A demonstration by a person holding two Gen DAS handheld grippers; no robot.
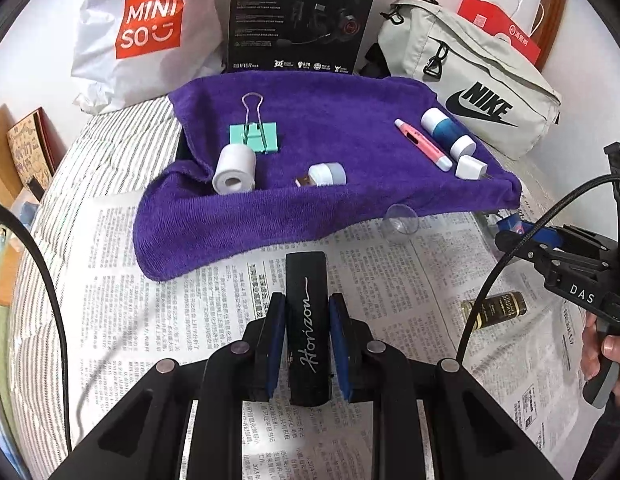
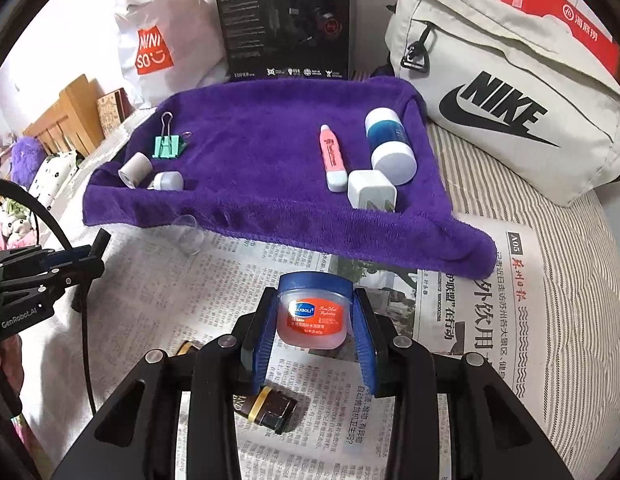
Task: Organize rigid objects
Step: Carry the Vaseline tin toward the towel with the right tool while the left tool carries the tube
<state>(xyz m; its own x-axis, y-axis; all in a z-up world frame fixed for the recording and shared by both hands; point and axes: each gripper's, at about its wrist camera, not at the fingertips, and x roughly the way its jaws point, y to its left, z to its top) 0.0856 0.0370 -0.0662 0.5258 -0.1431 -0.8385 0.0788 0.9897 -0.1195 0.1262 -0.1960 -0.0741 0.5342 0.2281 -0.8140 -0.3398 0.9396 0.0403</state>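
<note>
My left gripper (image 1: pixel 307 312) is shut on a black "Horizon" case (image 1: pixel 308 320), held over the newspaper in front of the purple towel (image 1: pixel 318 120). My right gripper (image 2: pixel 315 316) is shut on a small lip balm jar (image 2: pixel 312 312) with a blue lid, also just before the towel (image 2: pixel 262 140). On the towel lie a green binder clip (image 1: pixel 254 132), a white roll (image 1: pixel 234 168), a small white USB piece (image 1: pixel 324 175), a pink pen (image 1: pixel 422 144), a blue-and-white bottle (image 1: pixel 448 132) and a white plug (image 1: pixel 470 168).
A clear plastic cup (image 1: pixel 400 220) lies at the towel's front edge. A dark gold-banded bottle (image 2: pixel 270 408) lies on the newspaper (image 2: pixel 150 280) under my right gripper. A Miniso bag (image 1: pixel 146 24), black box (image 1: pixel 302 16) and Nike bag (image 1: pixel 470 80) stand behind.
</note>
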